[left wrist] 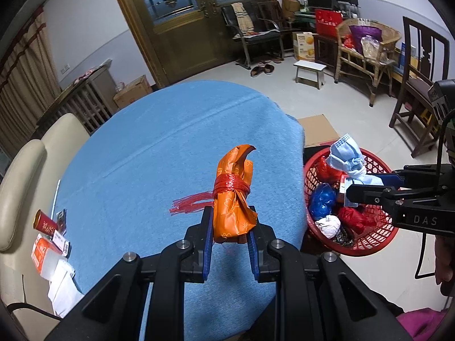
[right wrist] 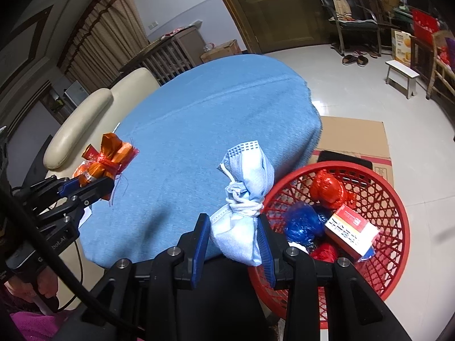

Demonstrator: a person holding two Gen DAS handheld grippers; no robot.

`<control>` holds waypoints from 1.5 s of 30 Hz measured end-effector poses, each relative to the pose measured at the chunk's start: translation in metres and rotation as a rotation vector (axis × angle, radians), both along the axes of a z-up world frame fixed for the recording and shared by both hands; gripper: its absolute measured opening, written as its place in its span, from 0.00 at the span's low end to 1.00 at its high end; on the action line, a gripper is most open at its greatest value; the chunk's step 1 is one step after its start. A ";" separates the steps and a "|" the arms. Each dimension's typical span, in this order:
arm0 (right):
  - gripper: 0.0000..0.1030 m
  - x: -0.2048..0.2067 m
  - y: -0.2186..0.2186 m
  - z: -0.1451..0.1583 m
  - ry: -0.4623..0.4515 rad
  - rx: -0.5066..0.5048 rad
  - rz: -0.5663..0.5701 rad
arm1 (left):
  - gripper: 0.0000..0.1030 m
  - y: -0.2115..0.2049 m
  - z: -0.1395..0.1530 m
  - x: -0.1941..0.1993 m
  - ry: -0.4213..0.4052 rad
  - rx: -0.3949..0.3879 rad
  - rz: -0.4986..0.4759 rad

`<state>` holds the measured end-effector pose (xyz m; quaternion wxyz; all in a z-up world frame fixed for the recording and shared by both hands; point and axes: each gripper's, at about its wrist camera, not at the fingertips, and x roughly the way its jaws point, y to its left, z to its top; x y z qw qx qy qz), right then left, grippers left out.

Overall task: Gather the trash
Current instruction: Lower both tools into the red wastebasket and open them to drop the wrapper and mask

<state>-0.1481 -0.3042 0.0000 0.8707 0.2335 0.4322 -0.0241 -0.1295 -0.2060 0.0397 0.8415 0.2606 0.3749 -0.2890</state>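
my left tongs [left wrist: 231, 237] clamp orange bundle [left wrist: 233, 196] over bench [left wrist: 142, 147]; right tongs [right wrist: 234, 237] clamp mask wad [right wrist: 244, 196] by basket [right wrist: 392, 199] rim. early drop = misses, esp. left, further off.

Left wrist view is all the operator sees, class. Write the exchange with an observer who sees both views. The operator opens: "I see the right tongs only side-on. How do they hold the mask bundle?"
Observer: The right tongs have one blue pad on each side of the mask bundle, clamping its lower half below the knotted ear loops.
Operator: Those tongs block part of the red basket. What lies behind them?
Observer: An orange-and-white box lies in the red basket, beside the blue bundle.
Operator: And behind my own camera?
Observer: A hand grips the handle of the left tongs, which are shut on the orange bundle.
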 end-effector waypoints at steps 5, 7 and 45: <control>0.35 -0.005 -0.006 -0.002 0.007 -0.002 -0.016 | 0.22 -0.007 -0.005 -0.001 0.006 0.012 -0.019; 0.35 -0.006 -0.008 -0.003 0.010 -0.001 -0.022 | 0.22 -0.011 -0.007 -0.001 0.008 0.018 -0.028; 0.36 -0.046 -0.061 -0.024 0.067 0.015 -0.146 | 0.22 -0.089 -0.036 -0.016 0.093 0.058 -0.195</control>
